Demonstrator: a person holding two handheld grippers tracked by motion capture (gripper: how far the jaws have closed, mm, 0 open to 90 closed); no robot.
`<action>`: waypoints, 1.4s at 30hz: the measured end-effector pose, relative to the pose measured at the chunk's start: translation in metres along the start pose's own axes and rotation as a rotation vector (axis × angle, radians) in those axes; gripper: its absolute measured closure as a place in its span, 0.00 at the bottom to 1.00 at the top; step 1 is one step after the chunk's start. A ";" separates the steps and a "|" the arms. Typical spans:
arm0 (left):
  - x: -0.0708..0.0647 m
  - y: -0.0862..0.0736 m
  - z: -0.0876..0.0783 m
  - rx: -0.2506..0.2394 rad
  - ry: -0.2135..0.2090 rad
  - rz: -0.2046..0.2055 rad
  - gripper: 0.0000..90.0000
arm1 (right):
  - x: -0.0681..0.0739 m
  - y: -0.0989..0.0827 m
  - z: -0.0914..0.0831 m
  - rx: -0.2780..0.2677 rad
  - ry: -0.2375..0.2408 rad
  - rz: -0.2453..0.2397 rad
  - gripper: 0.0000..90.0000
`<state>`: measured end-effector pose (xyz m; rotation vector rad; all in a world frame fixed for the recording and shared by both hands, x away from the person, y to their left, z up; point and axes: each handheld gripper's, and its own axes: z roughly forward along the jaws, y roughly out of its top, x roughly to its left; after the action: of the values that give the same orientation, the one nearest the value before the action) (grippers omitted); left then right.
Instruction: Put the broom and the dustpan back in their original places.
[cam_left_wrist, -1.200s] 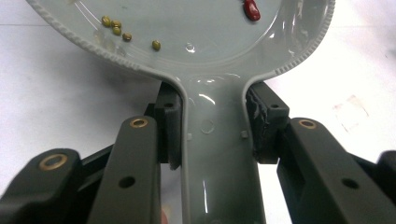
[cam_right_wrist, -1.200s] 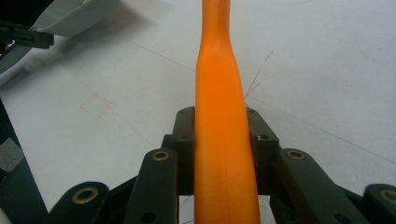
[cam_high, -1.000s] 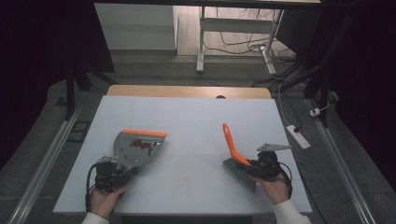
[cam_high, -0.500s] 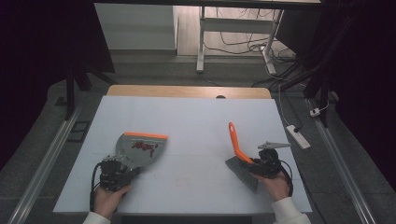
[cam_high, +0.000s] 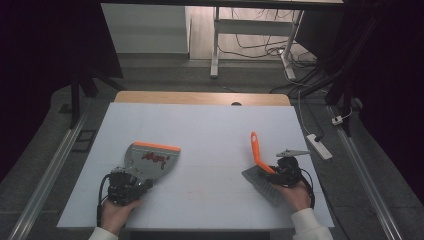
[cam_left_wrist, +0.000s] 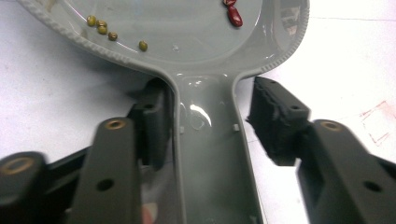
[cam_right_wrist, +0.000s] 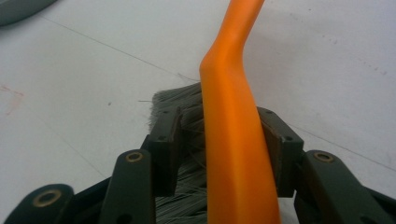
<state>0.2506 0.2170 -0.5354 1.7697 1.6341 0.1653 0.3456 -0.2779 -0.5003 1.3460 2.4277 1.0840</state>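
A grey dustpan (cam_high: 150, 157) with an orange lip lies at the left of the white table (cam_high: 210, 130). Its handle (cam_left_wrist: 208, 140) runs between the jaws of my left gripper (cam_high: 131, 179) (cam_left_wrist: 205, 107), which have just been opening; the right pad (cam_left_wrist: 273, 116) stands off it. A few green and red beans (cam_left_wrist: 233, 16) lie in the pan. At the right, a brush with an orange handle (cam_high: 256, 147) (cam_right_wrist: 233, 140) and grey bristles (cam_high: 262, 182) rests on the table. My right gripper (cam_high: 269, 172) (cam_right_wrist: 219, 126) straddles the handle, and its jaws have just been opening, with gaps beside it.
A wooden strip (cam_high: 200, 97) edges the table's far side. A white power strip (cam_high: 318, 146) lies on the floor to the right, with cables and a desk frame (cam_high: 215, 45) beyond. Metal rails (cam_high: 50, 175) run along both sides.
The brush and my right hand have shifted a little to the right. The dustpan and my left hand have stayed where they were.
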 end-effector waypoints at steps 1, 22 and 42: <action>0.000 0.000 -0.001 -0.002 0.005 0.001 0.47 | -0.001 0.000 0.000 0.003 -0.008 0.000 0.58; -0.003 -0.002 -0.030 -0.085 0.030 0.132 0.34 | -0.006 0.003 -0.005 -0.032 -0.080 -0.009 0.50; -0.010 0.011 -0.022 -0.061 -0.190 0.337 0.37 | 0.032 -0.003 -0.010 -0.080 0.069 -0.240 0.50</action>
<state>0.2462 0.2177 -0.5098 1.9388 1.1796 0.1919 0.3204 -0.2593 -0.4887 0.9778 2.4849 1.1669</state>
